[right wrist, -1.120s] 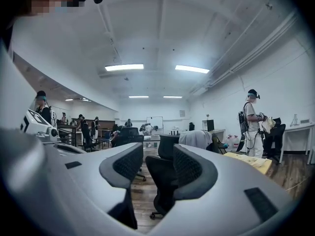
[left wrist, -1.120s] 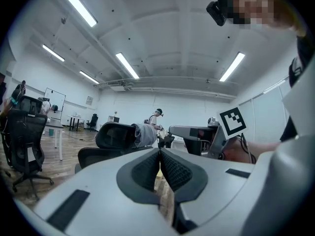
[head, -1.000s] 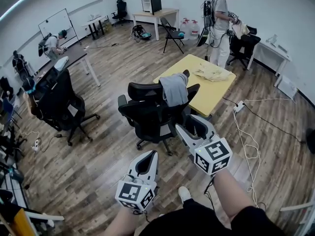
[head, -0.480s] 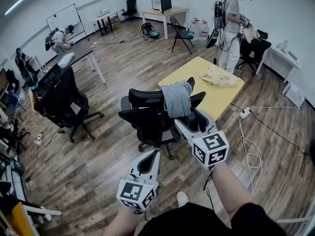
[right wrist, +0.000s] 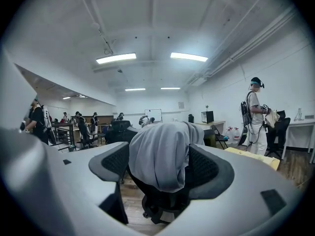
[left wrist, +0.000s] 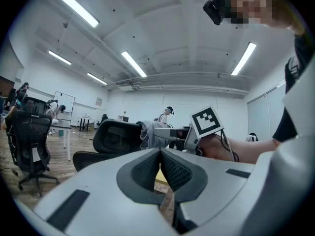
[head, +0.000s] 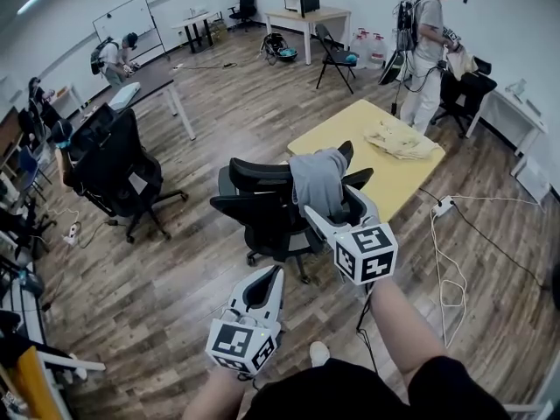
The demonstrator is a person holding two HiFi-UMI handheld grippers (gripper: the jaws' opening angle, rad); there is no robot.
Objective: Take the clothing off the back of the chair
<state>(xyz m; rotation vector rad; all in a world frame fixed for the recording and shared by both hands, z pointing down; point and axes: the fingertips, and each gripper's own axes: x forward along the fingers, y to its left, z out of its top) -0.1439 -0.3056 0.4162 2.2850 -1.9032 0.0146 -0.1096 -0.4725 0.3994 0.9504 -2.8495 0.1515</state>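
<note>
Hanging over the top of the black chair's (head: 262, 208) backrest, the grey clothing (head: 317, 180) drapes down the side that faces us. It sits right between the jaws of our right gripper (head: 335, 206). Those jaws are opening wide. In the right gripper view one pad stands on each side of the cloth's lower fold, and neither visibly presses it. Our right forearm (head: 398, 322) stretches forward from the bottom of the head view, with the gripper pointing nearly level at the chair back and its marker cube towards us. Our left gripper (head: 269, 276) is held nearer to our body, to the left and well short of the chair. Its jaws are together with nothing between them, and it too points roughly level. The yellow table (head: 350, 134) stands just behind the chair.
</note>
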